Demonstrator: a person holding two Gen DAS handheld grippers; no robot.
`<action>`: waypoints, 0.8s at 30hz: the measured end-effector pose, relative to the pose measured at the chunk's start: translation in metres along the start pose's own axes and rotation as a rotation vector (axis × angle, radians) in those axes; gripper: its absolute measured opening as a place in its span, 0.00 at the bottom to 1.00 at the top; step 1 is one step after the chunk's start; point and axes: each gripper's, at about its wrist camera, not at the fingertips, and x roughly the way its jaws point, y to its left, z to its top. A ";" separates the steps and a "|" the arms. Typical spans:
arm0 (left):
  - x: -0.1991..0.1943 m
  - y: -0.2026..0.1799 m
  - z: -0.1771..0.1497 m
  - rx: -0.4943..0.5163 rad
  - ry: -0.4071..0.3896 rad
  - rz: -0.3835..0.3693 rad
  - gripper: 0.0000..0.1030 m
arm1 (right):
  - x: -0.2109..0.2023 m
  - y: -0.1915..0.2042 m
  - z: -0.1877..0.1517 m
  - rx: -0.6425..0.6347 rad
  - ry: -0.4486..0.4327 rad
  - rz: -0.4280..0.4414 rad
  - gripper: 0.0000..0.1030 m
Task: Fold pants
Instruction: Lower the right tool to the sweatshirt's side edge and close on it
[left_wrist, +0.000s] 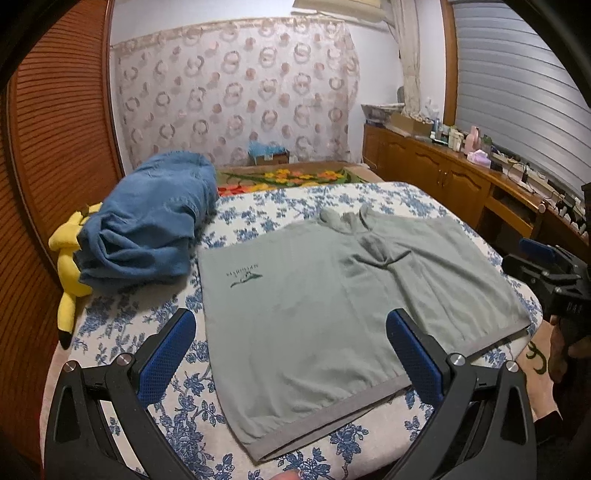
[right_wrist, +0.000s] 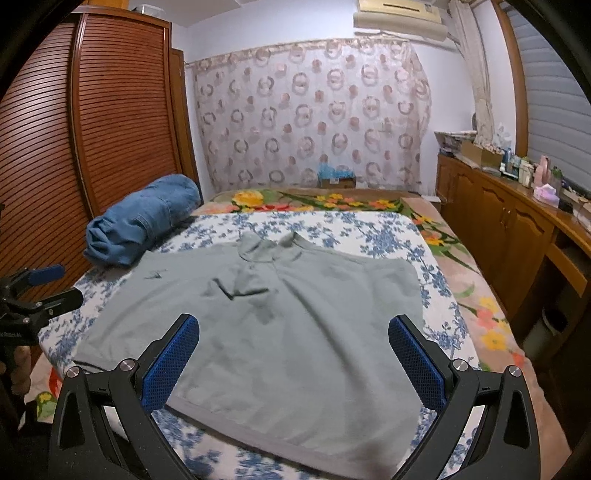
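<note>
Both tools, left tool (left_wrist: 291, 354) and right tool (right_wrist: 293, 356), gape wide, empty; the soft grey pants (left_wrist: 332, 295) are best pinched at the waistband.

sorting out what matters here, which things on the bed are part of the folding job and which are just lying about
Part of the job:
- grey-green garment spread flat on the floral sheet
- left gripper, open above its hem
- right gripper, open

Just lying about:
- blue denim bundle
- yellow plush toy
- clutter on the wooden cabinet
</note>
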 end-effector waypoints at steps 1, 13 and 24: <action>0.003 0.001 -0.001 -0.002 0.007 -0.006 1.00 | 0.001 -0.003 0.001 0.000 0.004 -0.003 0.99; 0.029 0.005 -0.013 -0.002 0.070 -0.059 1.00 | 0.023 -0.038 0.011 -0.003 0.075 -0.034 0.99; 0.059 0.015 -0.019 -0.010 0.148 -0.075 1.00 | 0.054 -0.076 0.037 0.038 0.179 0.002 0.61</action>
